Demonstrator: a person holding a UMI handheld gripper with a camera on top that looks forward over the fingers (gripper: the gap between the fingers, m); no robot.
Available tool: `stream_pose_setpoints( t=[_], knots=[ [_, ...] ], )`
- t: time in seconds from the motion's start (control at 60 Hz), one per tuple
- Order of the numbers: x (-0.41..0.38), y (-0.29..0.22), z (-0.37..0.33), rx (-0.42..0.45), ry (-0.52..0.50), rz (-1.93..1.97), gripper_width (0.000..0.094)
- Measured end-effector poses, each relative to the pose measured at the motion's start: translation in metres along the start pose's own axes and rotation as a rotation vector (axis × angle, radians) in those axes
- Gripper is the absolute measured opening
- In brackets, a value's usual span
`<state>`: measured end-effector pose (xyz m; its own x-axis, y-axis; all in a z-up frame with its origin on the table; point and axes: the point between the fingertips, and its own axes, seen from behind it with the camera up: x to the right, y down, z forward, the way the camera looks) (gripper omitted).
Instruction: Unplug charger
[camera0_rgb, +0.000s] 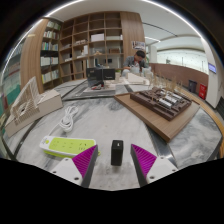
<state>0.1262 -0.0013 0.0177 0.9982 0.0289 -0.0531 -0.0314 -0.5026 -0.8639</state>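
- Gripper view: my gripper (117, 160) is spread wide; the black charger (117, 152) stands between its pads, gaps either side, plugged into the yellow-green power strip (67, 146); a white cable (68, 120) lies beyond; a wooden tray (160, 101) sits farther off.

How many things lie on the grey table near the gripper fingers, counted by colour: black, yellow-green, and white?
Black: 1, the small black rectangular charger block standing between the open fingers of the gripper, with a gap at each side.
Yellow-green: 1, the flat yellow-green plastic power strip.
White: 1, the coiled white cable beyond the strip.
Total: 3.
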Motion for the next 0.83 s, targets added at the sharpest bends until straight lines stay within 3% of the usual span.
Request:
stream_pose_setpoints(
  t=[0.05, 0.1, 0.533, 0.833],
  knots=[
    [-0.004, -0.005, -0.009, 0.008, -0.016, 0.009, 0.0757],
    [-0.008, -0.010, -0.022, 0.013, -0.031, 0.008, 0.0781],
    [-0.026, 0.009, -0.185, 0.044, -0.074, -0.067, 0.0801],
    [-0.017, 0.041, -0.202, 0.021, -0.100, -0.073, 0.0818]
  ],
)
